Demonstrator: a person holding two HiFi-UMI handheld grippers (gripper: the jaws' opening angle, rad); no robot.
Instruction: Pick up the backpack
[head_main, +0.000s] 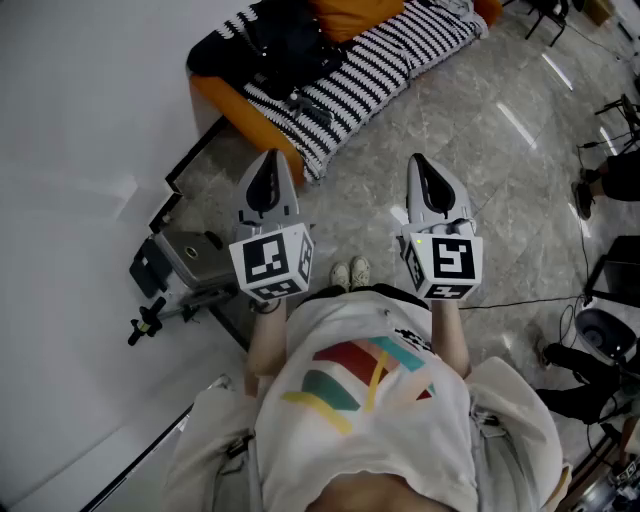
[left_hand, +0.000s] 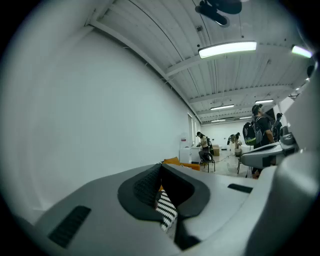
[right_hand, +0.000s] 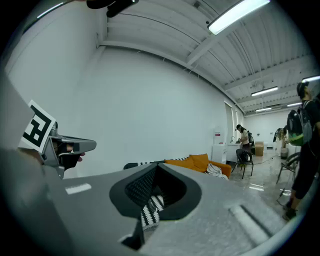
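Observation:
A black backpack (head_main: 283, 42) lies on an orange sofa (head_main: 222, 103) that is covered by a black-and-white striped blanket (head_main: 385, 62), at the top of the head view. My left gripper (head_main: 270, 158) and my right gripper (head_main: 417, 162) are held side by side in front of the person's chest, pointing towards the sofa and well short of it. On both, the jaws are pressed together with nothing between them. In the left gripper view the left gripper (left_hand: 161, 166) shows shut, and the right gripper (right_hand: 156, 166) shows shut in the right gripper view. Behind the jaws the sofa (right_hand: 197, 162) is visible.
A grey device on a stand (head_main: 185, 262) sits by the white wall at the left. Cables and dark equipment (head_main: 600, 320) lie on the stone floor at the right. Further down the room stand people with backpacks (left_hand: 257, 131) and a chair (right_hand: 244, 159).

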